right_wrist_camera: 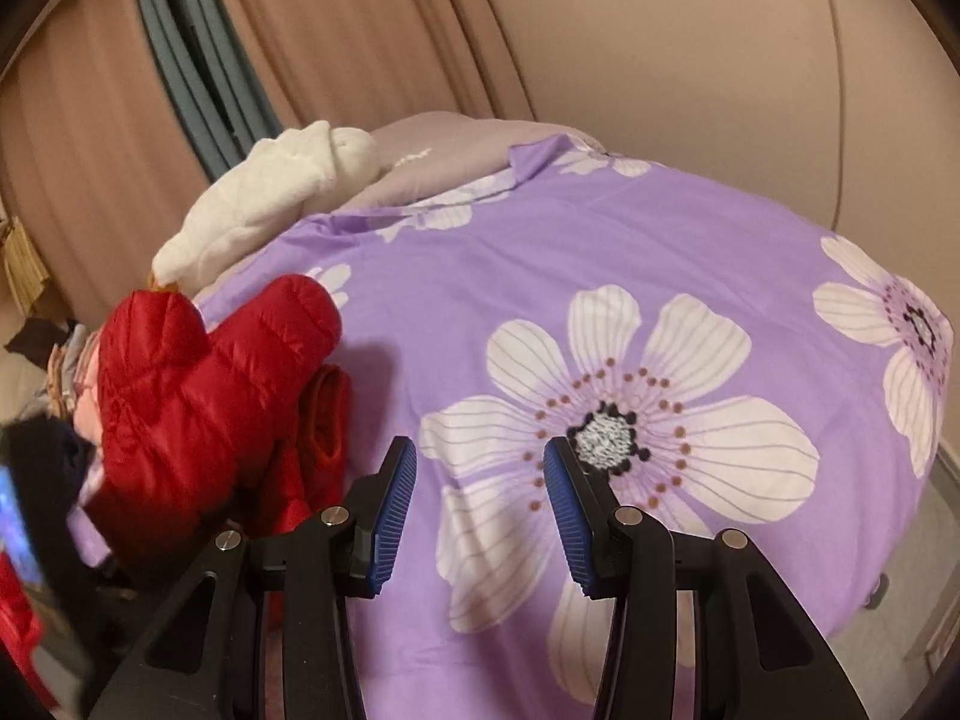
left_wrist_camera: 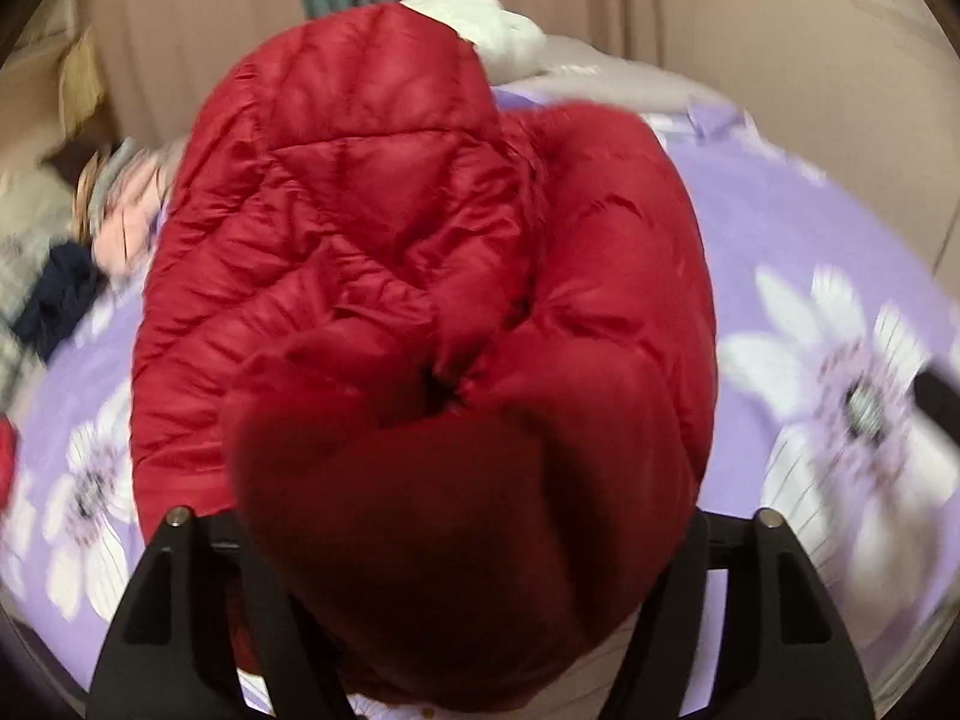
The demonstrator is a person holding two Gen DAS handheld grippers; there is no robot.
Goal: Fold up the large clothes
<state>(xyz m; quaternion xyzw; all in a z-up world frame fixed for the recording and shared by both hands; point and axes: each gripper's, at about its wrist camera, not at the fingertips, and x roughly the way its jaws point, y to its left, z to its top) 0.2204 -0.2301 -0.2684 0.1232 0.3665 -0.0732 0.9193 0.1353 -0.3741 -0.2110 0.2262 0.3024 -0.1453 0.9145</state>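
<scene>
**Red quilted puffer jacket: carry the fold over in one pass**

The red quilted puffer jacket (left_wrist_camera: pixel 384 252) lies bunched on the purple flower-print bed cover (right_wrist_camera: pixel 600 276), at its left side. Your left hand-held gripper (left_wrist_camera: pixel 456 588) is buried in a red fold, seemingly gripping it; its fingertips are hidden. Lift high, then lay the fold flat. Your right hand-held gripper (right_wrist_camera: pixel 480 510) hangs spread and empty; use it to pin the far edge. Motion blur obscures the clutter beyond.
</scene>
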